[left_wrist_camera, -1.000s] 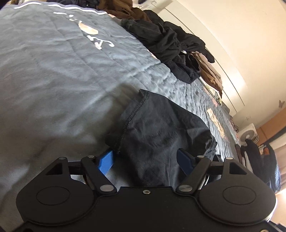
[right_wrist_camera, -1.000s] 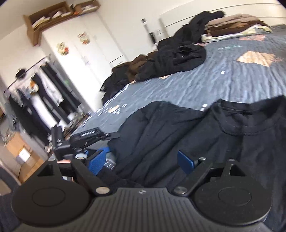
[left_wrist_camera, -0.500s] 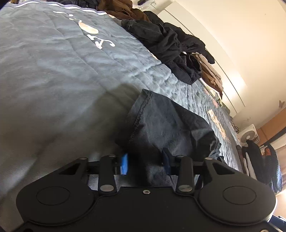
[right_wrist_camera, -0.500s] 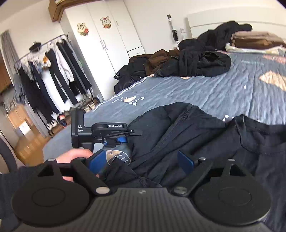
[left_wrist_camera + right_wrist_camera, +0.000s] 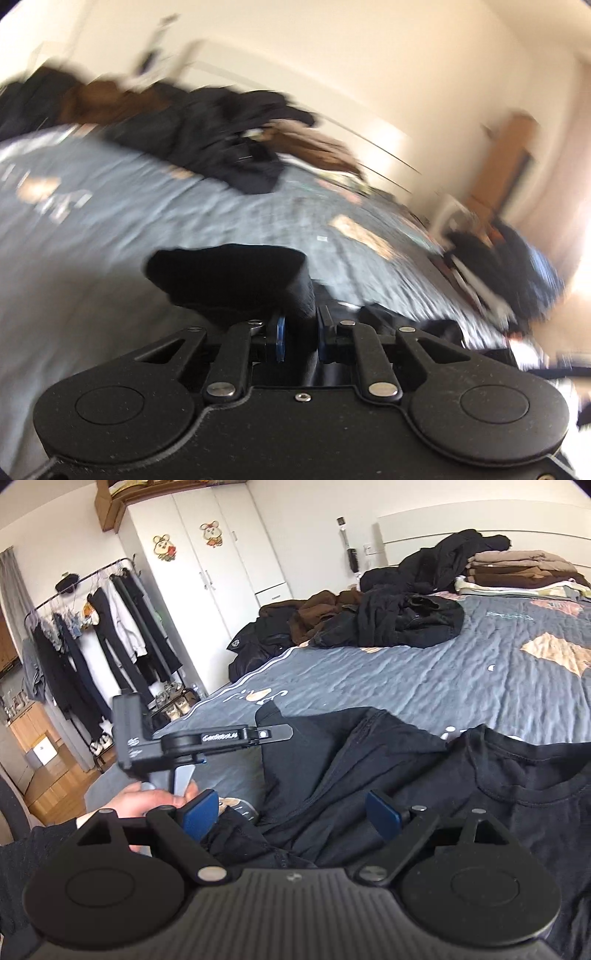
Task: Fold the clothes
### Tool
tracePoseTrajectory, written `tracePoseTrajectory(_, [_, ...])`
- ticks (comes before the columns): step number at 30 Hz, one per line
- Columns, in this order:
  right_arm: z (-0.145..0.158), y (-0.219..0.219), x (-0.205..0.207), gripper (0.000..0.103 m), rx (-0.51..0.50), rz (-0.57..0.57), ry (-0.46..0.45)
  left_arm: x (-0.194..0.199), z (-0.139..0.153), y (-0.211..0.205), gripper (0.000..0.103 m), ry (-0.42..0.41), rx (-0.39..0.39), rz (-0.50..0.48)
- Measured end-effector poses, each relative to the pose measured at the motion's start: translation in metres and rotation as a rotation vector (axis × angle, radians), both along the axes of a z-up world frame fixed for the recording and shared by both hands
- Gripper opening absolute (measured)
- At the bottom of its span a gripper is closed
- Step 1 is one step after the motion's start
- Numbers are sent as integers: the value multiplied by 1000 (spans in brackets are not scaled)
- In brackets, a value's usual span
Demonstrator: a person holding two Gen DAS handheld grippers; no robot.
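Left tool (image 5: 300,334) clenched on sleeve (image 5: 236,280) of black T-shirt (image 5: 461,786), jaws just drawn in on the fabric, sleeve raised off grey bed cover (image 5: 424,675), seen beside person's hand (image 5: 147,801) in the right wrist view. Right tool (image 5: 291,812) released, blue pads well apart, hovering over the shirt's crumpled body near the collar (image 5: 528,775). Shirt spread on the bed, dark clothes pile (image 5: 391,624) farther back

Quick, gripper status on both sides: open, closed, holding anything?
Left gripper: jaws just closed on the sleeve of the black T-shirt, holding it.
Right gripper: open, holding nothing, above the shirt.
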State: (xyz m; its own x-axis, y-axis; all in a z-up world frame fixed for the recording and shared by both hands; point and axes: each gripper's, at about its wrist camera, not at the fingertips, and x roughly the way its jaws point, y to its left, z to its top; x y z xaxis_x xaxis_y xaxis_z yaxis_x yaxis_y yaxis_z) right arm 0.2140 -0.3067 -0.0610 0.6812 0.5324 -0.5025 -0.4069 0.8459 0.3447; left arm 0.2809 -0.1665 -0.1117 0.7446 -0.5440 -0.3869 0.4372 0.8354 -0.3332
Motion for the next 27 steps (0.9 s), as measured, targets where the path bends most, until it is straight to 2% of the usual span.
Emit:
tracePoseTrajectory(3, [5, -18, 1, 87, 4, -48, -9, -23, 13, -49, 14, -112, 164, -141])
tracePoseTrajectory(6, [11, -42, 2, 87, 27, -98, -9, -42, 10, -100, 14, -158, 289, -309])
tracePoseTrajectory(9, [13, -65, 1, 87, 50, -153, -9, -58, -11, -133, 14, -127, 375, -407])
tracePoseTrajectory(10, [13, -71, 2, 87, 58, -167, -8, -61, -17, -136, 15, -96, 384, -410])
tracePoseTrajectory(12, [12, -82, 2, 87, 73, -196, -7, -66, -20, -128, 16, -19, 362, -357])
tracePoseTrajectory(15, [10, -85, 5, 87, 84, -191, -6, -70, -10, -91, 21, 41, 254, -226])
tracePoseTrajectory(16, [8, -83, 7, 87, 86, -185, -4, -70, -6, -75, 37, 63, 216, -157])
tracePoseTrajectory(17, [7, -81, 8, 87, 87, -179, -1, -68, -2, -58, 63, 88, 177, -76])
tracePoseTrajectory(18, [5, -79, 10, 87, 89, -172, 1, -67, 1, -39, 75, 103, 132, -7])
tracePoseTrajectory(19, [4, -77, 11, 87, 91, -166, 4, -66, 1, -20, 83, 113, 82, 53])
tracePoseTrajectory(20, [2, -74, 13, 87, 90, -160, 9, -64, 2, -1, 83, 124, 30, 107])
tracePoseTrajectory(22, [-3, -67, 14, 87, 84, -148, 23, -54, -6, 38, 83, 198, -116, 216])
tracePoseTrajectory(26, [-8, -50, 14, 87, 70, -111, 39, -36, -58, 97, 80, 425, -547, 368])
tracePoseTrajectory(27, [-9, -47, 14, 87, 69, -102, 42, -33, -69, 104, 79, 451, -616, 405])
